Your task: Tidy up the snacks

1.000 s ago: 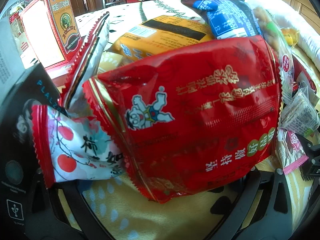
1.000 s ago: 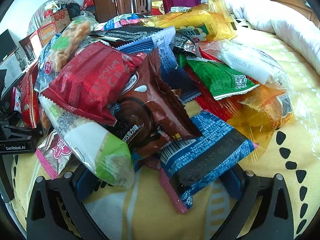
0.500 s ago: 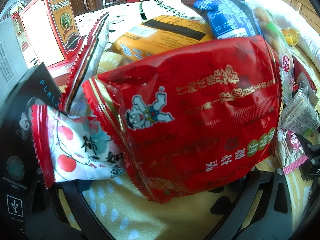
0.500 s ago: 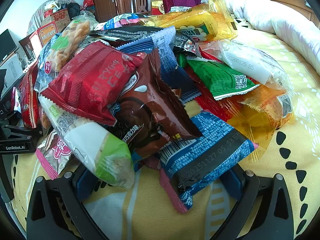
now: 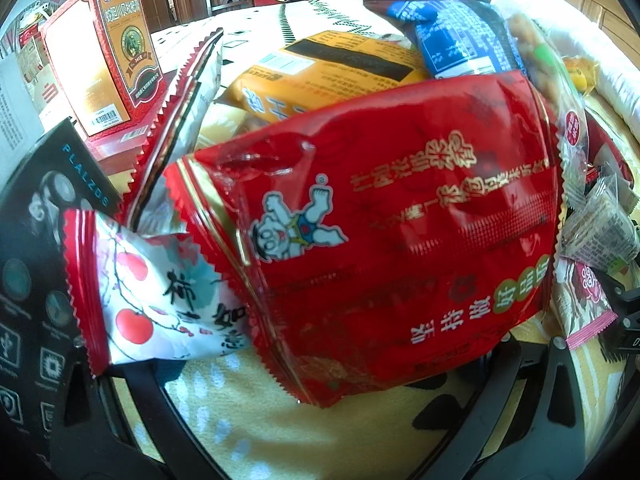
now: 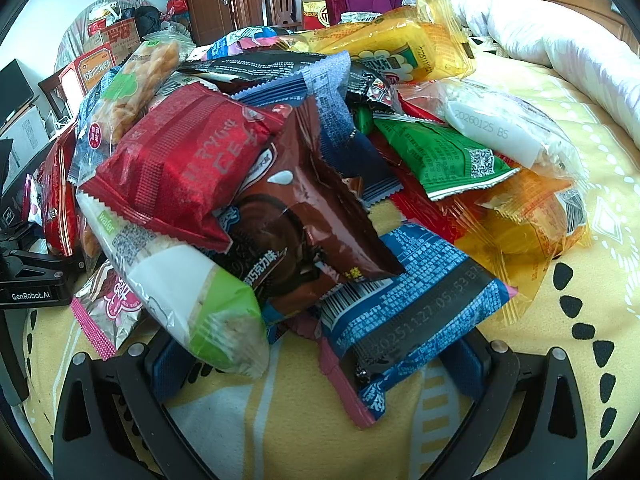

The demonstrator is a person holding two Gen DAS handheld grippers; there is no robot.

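A heap of snack packets lies on a yellow bedspread. In the left wrist view a big red bag with a cartoon figure fills the middle. A white packet with red fruit lies beside it on the left. My left gripper is open, its fingers spread under the red bag's lower edge. In the right wrist view my right gripper is open too. A blue packet and a white-green wafer packet lie between its fingers. A brown chocolate packet and a dark red one rest on top.
A red carton and a black box stand at the left of the left wrist view. Orange and blue packets lie behind. White bedding is bunched at the back right. The left gripper's body shows at the pile's left.
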